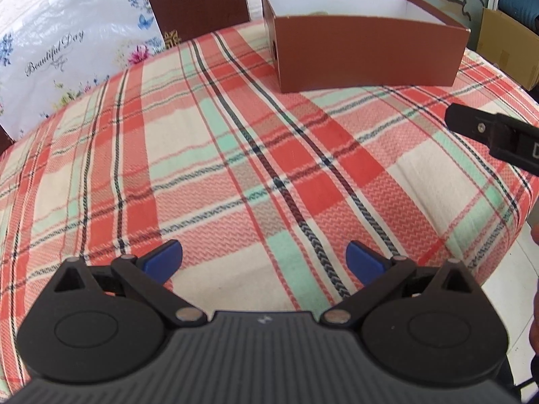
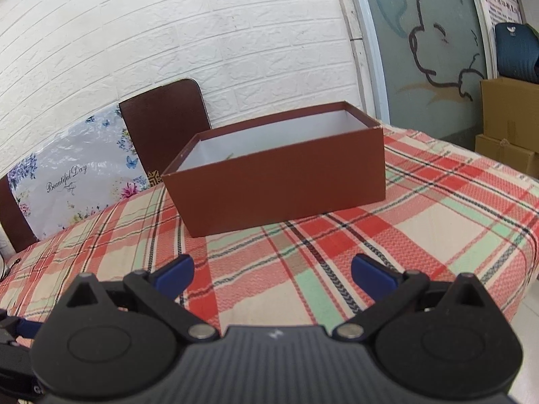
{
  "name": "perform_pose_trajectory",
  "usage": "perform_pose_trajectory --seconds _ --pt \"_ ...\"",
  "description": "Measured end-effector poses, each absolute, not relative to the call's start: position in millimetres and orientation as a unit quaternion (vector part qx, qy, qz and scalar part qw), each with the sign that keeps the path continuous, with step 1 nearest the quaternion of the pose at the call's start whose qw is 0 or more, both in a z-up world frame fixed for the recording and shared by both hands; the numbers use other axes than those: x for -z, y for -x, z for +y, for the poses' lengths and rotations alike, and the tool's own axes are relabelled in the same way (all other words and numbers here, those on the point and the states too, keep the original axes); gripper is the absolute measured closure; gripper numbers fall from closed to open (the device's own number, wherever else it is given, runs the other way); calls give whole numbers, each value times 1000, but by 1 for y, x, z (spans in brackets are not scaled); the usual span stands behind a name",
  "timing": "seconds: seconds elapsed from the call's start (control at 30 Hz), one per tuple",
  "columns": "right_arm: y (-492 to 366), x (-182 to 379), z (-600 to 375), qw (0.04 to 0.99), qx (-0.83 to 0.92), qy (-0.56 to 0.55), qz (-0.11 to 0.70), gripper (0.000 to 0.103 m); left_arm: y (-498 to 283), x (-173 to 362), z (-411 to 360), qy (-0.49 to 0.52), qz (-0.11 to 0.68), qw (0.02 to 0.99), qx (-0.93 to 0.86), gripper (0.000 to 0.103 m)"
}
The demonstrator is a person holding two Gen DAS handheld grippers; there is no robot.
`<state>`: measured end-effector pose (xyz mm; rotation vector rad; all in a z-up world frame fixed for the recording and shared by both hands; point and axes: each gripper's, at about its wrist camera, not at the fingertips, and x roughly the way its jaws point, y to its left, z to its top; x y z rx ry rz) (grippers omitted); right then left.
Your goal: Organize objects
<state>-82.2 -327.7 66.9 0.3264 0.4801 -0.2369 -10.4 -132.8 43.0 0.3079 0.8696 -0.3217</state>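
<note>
A brown cardboard box [image 1: 367, 55] with a white inside stands open-topped at the far right of the plaid-covered table [image 1: 202, 155]. In the right wrist view the same box [image 2: 279, 185] sits straight ahead, and something small shows faintly inside it. My left gripper [image 1: 264, 261] hovers open over the near table edge with nothing between its blue fingertips [image 1: 165, 259]. My right gripper [image 2: 273, 274] is open too, empty, a short way in front of the box. Part of the right gripper's black body [image 1: 492, 131] shows at the right of the left wrist view.
A dark brown chair back [image 2: 165, 128] and a floral plastic bag [image 2: 77, 178] stand behind the table by a white brick wall. Cardboard cartons [image 2: 508, 124] are stacked at the right beside a glass door. The table edge [image 2: 529, 269] drops off at the right.
</note>
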Motion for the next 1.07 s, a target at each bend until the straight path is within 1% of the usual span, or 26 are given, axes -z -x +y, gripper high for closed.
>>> perform_pose_trajectory --seconds 0.3,0.53,0.83,1.07 --pt "73 -54 -331 945 117 -167 255 0 12 -32 -142 -163 446 862 179 0" --pt "69 -45 -338 938 128 -181 265 0 12 -27 -150 -173 453 852 198 0" --pt "64 -38 -342 934 131 -186 276 0 9 -23 -150 -170 456 849 205 0" --pt "61 -38 -341 935 132 -177 276 0 9 -24 -151 -174 443 854 212 0"
